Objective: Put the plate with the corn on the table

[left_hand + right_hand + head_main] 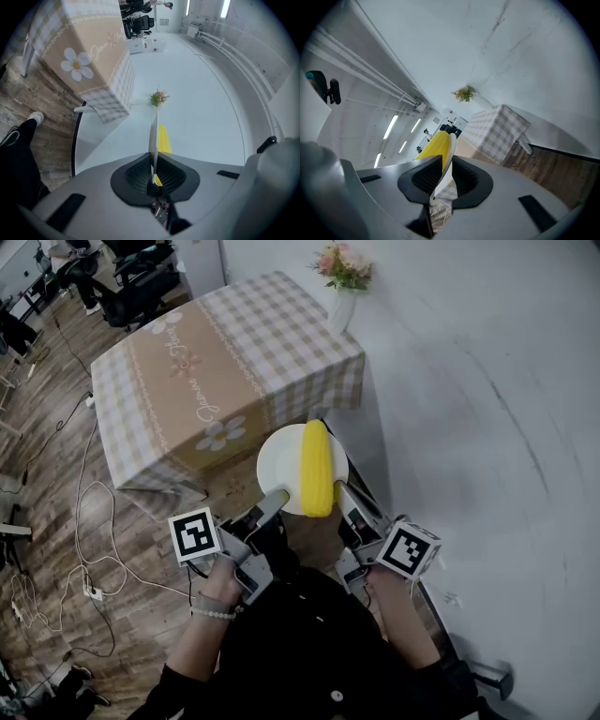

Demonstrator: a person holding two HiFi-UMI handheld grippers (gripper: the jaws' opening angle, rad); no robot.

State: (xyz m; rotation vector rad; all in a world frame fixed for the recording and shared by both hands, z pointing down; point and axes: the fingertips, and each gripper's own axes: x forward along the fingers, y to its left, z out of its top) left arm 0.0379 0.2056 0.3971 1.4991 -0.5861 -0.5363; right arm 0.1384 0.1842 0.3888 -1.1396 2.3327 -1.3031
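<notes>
A white plate (281,465) carries a yellow corn cob (317,468) and hangs in the air just off the near corner of the table (225,362), which wears a beige checked cloth. My left gripper (278,497) is shut on the plate's near-left rim. My right gripper (340,487) is shut on its near-right rim. The left gripper view has the plate (153,136) edge-on between the jaws of the left gripper (153,176), with the corn (164,139) beside it. The right gripper view shows the right gripper (444,176) clamping the plate (449,157) under the corn (436,145).
A white vase of flowers (342,282) stands at the table's far right corner against the white wall (487,399). Cables (84,559) trail over the wooden floor on the left. Office chairs (141,277) stand beyond the table.
</notes>
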